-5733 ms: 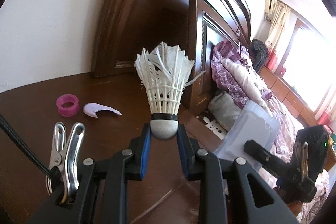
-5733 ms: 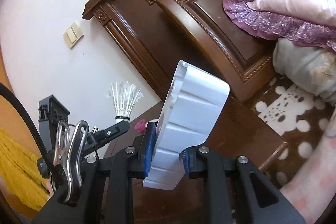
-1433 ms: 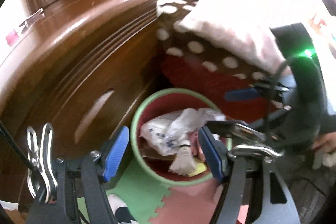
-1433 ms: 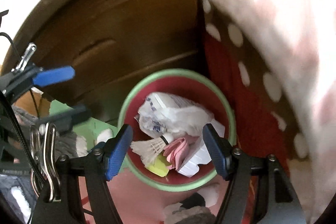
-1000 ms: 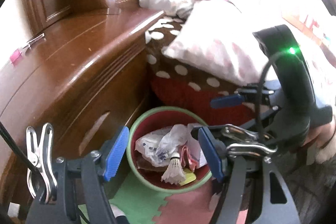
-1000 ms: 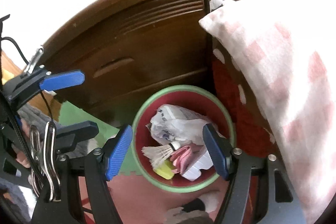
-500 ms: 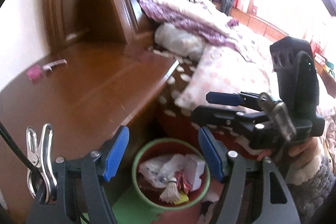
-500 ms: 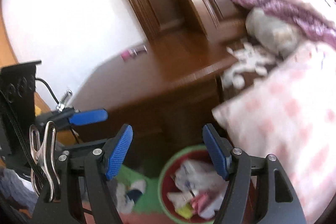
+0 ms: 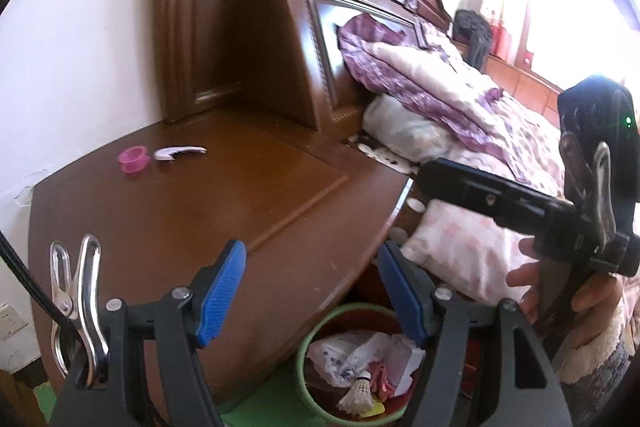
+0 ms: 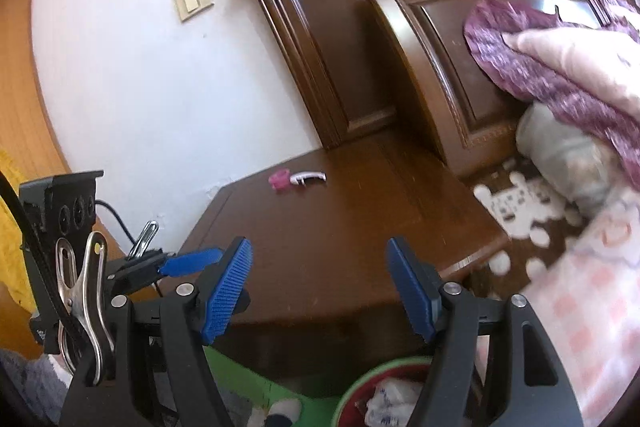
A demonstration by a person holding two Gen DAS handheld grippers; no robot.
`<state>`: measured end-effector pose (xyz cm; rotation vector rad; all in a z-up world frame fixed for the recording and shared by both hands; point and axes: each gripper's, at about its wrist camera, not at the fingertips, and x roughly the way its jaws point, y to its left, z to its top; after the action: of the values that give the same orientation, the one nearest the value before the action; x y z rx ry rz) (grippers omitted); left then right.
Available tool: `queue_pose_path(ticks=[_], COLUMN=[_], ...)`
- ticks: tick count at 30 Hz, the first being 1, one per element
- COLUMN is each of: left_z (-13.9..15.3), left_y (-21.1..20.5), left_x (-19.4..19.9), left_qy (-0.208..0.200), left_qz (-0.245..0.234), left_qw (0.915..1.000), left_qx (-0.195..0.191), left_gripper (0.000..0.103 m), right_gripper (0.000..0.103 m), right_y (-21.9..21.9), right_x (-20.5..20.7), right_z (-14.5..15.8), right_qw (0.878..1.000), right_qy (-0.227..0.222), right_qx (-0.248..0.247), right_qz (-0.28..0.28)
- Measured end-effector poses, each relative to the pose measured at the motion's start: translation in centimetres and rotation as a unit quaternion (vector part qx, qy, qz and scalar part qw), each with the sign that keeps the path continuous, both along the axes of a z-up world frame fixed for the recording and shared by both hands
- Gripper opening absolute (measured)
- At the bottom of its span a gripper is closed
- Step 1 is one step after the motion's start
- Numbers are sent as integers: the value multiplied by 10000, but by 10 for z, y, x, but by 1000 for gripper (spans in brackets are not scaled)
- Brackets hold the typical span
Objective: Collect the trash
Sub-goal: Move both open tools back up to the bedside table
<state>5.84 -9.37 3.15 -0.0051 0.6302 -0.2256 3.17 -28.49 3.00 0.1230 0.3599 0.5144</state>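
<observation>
Left wrist view is showing the left gripper point(image 9: 312, 291) spread wide with nothing between its blue pads, hanging low in the frame over a nightstand point(image 9: 224, 211), while a pink ring point(image 9: 134, 159) and a white scrap point(image 9: 180, 151) are lying side by side at the middle left of its top and a bin point(image 9: 308, 359) at the bottom centre is holding a shuttlecock point(image 9: 356, 393) among crumpled wrappers. Right wrist view is showing the right gripper point(image 10: 320, 287) likewise released and empty at lower centre, with the ring and scrap sitting just above the frame's middle and the bin's green rim peeking in at the bottom edge.
</observation>
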Motion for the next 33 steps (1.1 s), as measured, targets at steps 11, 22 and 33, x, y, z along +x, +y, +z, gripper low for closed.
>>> queue_pose_path(ticks=[11,22,33], left_z=[12,15,14], left_y=[45,75,125], left_x=[25,42,53], left_qy=[-313,-334,-146], left_qz=[556,864,1396], left_qw=[9979,9950,9889], left_qx=[-135,-364,-484], left_gripper=[72,72,72], right_gripper=[72,73,73], right_y=[31,65,97], right_x=[41,80,105], right_z=[4,11,-1], right_qw=[9985,9970,9969], right_qy=[-223,-564,-286], right_qx=[448,286,204], right_qz=[219,444,702])
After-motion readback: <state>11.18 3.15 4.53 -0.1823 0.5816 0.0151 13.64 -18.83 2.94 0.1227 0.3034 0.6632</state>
